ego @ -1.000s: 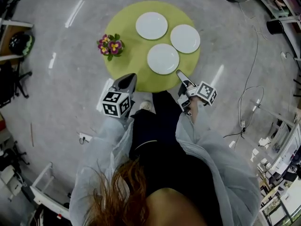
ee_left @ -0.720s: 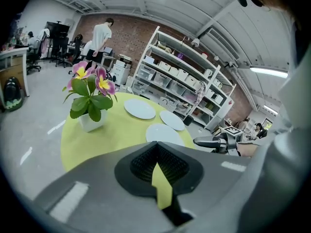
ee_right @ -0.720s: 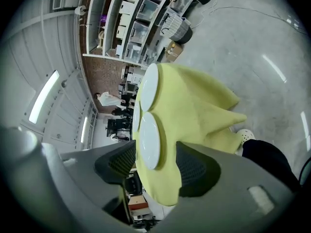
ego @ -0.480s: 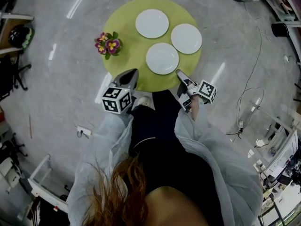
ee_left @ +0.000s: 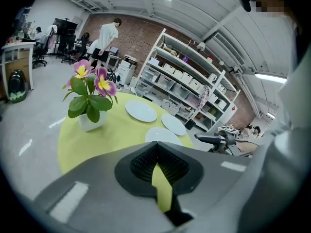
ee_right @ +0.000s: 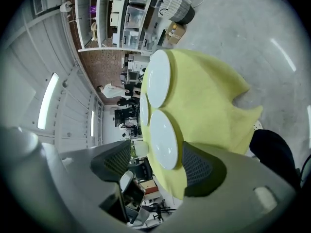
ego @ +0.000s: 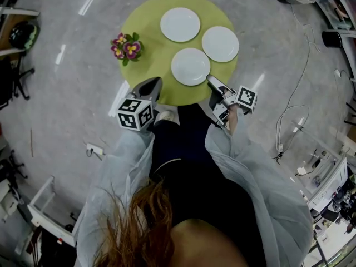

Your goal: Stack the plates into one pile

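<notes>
Three white plates lie apart on the round green table (ego: 144,26): a far plate (ego: 180,24), a right plate (ego: 220,44) and a near plate (ego: 191,67). My right gripper (ego: 211,81) hovers at the near plate's right front rim. It is open, its jaws have just been opening, and the near plate (ee_right: 163,140) shows between them with no pad pressing on it. My left gripper (ego: 149,88) hangs over the table's front left edge, shut and holding nothing. In its own view the left gripper (ee_left: 156,149) points at the plates (ee_left: 163,136).
A potted flower (ego: 126,46) stands on the table's left side, also seen close ahead in the left gripper view (ee_left: 90,98). Cables (ego: 295,110) trail over the grey floor at the right. Shelving (ee_left: 189,81) and a standing person (ee_left: 108,35) are beyond the table.
The right gripper has crept a little closer to the near plate's rim and rolled slightly. The left gripper has stayed by the table's front left edge.
</notes>
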`<state>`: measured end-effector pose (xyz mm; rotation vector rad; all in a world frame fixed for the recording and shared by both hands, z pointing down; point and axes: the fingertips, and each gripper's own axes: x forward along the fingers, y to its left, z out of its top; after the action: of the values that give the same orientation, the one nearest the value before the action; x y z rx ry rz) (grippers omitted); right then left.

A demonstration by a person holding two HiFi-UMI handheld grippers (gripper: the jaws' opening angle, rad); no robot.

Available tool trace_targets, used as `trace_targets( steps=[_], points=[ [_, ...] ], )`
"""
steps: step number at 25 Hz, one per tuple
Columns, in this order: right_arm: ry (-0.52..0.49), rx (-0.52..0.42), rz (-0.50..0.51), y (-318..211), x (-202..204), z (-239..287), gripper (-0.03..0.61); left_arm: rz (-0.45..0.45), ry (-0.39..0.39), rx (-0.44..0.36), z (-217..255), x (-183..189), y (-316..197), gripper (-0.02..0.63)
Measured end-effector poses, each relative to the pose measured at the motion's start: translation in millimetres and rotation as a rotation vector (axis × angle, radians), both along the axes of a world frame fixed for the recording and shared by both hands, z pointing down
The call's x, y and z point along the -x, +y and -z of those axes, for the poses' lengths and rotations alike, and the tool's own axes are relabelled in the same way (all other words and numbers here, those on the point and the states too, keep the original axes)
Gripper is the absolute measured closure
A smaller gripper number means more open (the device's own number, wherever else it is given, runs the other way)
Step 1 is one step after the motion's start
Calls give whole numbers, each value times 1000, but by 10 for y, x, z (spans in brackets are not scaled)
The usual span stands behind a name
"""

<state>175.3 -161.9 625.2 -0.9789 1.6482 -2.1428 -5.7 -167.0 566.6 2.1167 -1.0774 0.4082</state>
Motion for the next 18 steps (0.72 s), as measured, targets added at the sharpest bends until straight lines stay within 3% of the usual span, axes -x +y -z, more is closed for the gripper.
trace_targets(
  steps=[9, 13, 16, 18],
  points=[
    [25, 21, 25, -158, 167, -114, 284, 64, -6, 1, 19, 207, 59, 601],
    [117, 88, 25, -155, 202, -250, 392, 89, 2, 7, 12, 285, 105, 601],
    [201, 146, 10, -107, 189, -384, 540, 100, 7, 7, 16, 297, 140, 601],
    [226, 156, 13, -83, 198, -409, 541, 104, 11, 4, 27, 300, 150, 601]
  ],
)
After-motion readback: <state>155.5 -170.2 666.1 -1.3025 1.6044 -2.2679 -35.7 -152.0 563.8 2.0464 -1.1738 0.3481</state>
